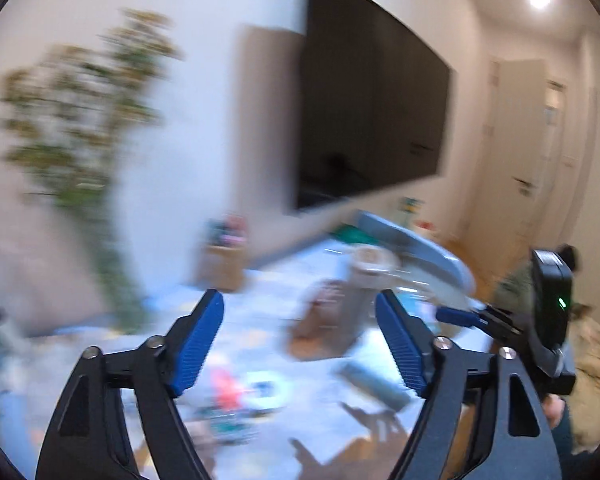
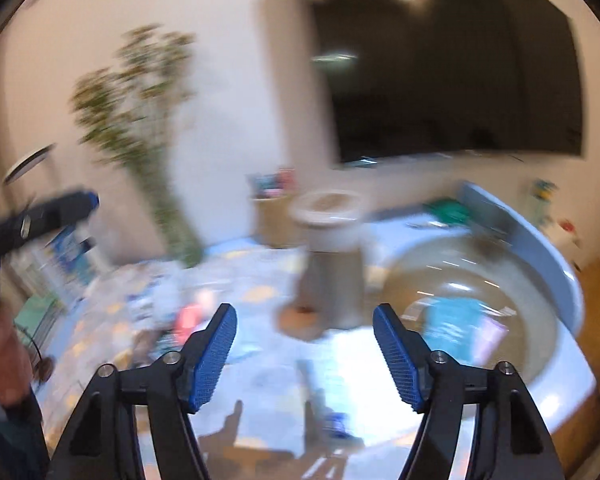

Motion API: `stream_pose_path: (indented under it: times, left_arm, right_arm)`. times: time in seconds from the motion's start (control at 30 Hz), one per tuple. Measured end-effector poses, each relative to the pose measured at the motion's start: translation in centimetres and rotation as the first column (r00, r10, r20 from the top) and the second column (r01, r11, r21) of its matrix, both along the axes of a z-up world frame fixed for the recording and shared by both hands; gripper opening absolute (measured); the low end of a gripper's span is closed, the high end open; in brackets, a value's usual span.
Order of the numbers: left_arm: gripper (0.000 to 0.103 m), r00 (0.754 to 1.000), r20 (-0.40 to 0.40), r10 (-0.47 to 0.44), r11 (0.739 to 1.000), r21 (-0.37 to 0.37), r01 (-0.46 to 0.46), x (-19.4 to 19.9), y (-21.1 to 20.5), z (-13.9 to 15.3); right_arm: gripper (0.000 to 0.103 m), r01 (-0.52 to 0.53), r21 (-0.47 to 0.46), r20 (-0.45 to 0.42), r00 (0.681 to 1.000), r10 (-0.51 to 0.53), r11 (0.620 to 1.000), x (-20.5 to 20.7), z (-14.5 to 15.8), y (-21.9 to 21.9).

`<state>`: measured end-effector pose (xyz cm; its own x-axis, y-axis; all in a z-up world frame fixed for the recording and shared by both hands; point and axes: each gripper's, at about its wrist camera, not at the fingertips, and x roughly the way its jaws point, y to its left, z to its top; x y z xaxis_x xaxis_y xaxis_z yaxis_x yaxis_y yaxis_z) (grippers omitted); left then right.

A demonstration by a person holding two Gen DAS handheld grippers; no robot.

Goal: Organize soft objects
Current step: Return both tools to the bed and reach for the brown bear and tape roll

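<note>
Both views are blurred by motion. My left gripper (image 1: 299, 340) is open and empty, held above a pale patterned play mat (image 1: 260, 312). My right gripper (image 2: 305, 354) is open and empty above the same mat (image 2: 260, 380). A reddish-pink soft toy (image 1: 226, 390) lies on the mat below the left gripper; it also shows in the right wrist view (image 2: 190, 318). A round blue-rimmed tub (image 2: 548, 264) at the right holds teal and pink items (image 2: 452, 326). The right gripper shows at the right edge of the left wrist view (image 1: 460, 316).
A grey cylinder with a pale top (image 2: 332, 256) stands mid-mat. A wooden box of coloured items (image 2: 272, 216) and a tall plant (image 2: 140, 120) stand by the wall. A large dark TV (image 1: 372, 96) hangs above. Small blurred objects are scattered over the mat.
</note>
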<state>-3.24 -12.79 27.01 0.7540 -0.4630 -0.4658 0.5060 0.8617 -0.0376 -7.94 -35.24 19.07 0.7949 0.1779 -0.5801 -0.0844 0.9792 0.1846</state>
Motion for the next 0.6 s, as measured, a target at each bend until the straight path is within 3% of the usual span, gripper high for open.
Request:
stream_pose_path:
  times: [0.17, 0.3, 0.43, 0.53, 0.6]
  left_arm:
    - [0.085, 0.976, 0.051, 0.212, 0.976, 0.048, -0.215, -0.6, 8.0, -0.7]
    - [0.086, 0.956, -0.057, 0.287, 0.958, 0.034, -0.286, 1.2, 11.9, -6.1]
    - [0.086, 0.929, -0.207, 0.306, 0.952, 0.042, -0.304, 3.3, 13.8, -13.0]
    - [0.085, 0.913, -0.348, 0.214, 0.968, -0.052, -0.246, 4.4, 13.8, -17.6]
    - [0.085, 0.911, -0.379, 0.163, 0.974, -0.087, -0.210, 4.3, 12.8, -19.0]
  right_arm:
    - [0.076, -0.151, -0.046, -0.037, 0.988, 0.150, 0.987, 2.6, -3.1, 8.2]
    - [0.076, -0.196, -0.002, -0.147, 0.970, 0.193, 0.981, 5.9, -8.4, 11.9]
    - [0.076, -0.189, 0.039, -0.242, 0.951, 0.193, 0.981, 7.4, -12.7, 12.7]
    - [0.076, -0.161, 0.065, -0.270, 0.947, 0.172, 0.985, 8.0, -14.5, 12.2]
    - [0.076, -0.125, 0.066, -0.266, 0.954, 0.138, 0.990, 8.4, -15.1, 11.4]
